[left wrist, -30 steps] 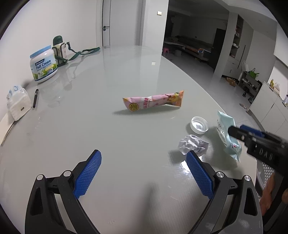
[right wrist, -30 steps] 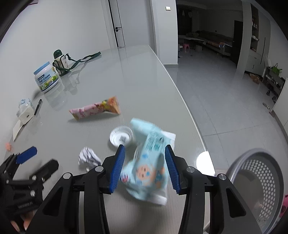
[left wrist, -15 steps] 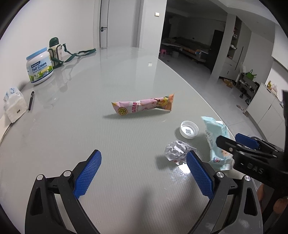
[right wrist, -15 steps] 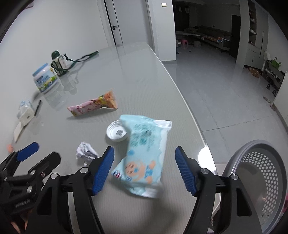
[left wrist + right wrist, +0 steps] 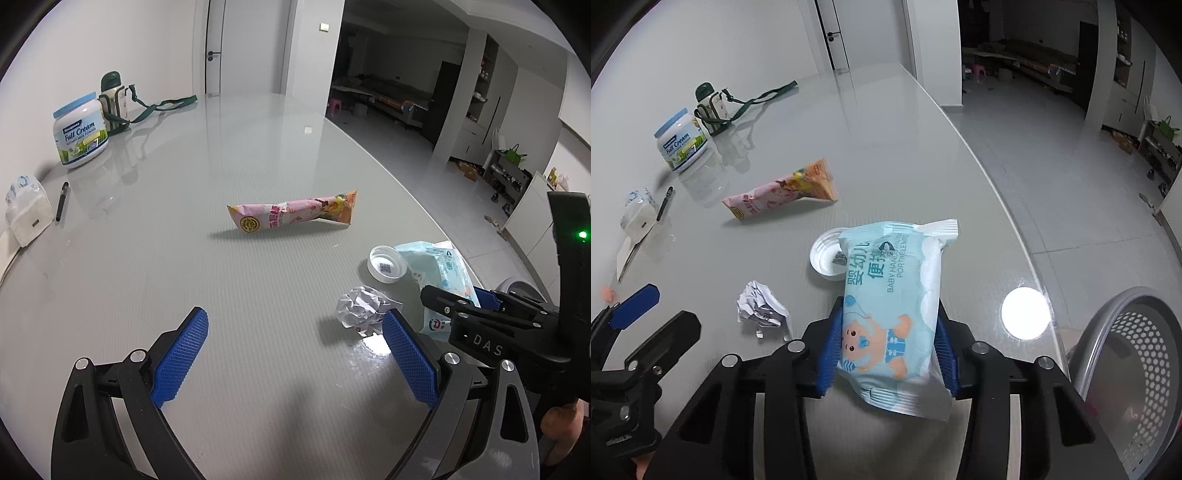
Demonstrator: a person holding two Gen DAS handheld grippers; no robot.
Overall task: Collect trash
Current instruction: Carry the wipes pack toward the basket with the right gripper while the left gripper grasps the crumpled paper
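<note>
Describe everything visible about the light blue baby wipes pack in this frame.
The baby wipes pack is a soft, light blue plastic pouch with crimped white ends, a cartoon baby, Chinese characters and the words "BABY" and "PORTABLE". The right tool has just closed on its near half, pads pressing both sides. Its far end overlaps the white cap.

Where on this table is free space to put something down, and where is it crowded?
Free: the wide stretch of table between the milk tin and the pink wrapper. Crowded: the near right edge, with bottle cap, paper ball and wipes pack.
</note>
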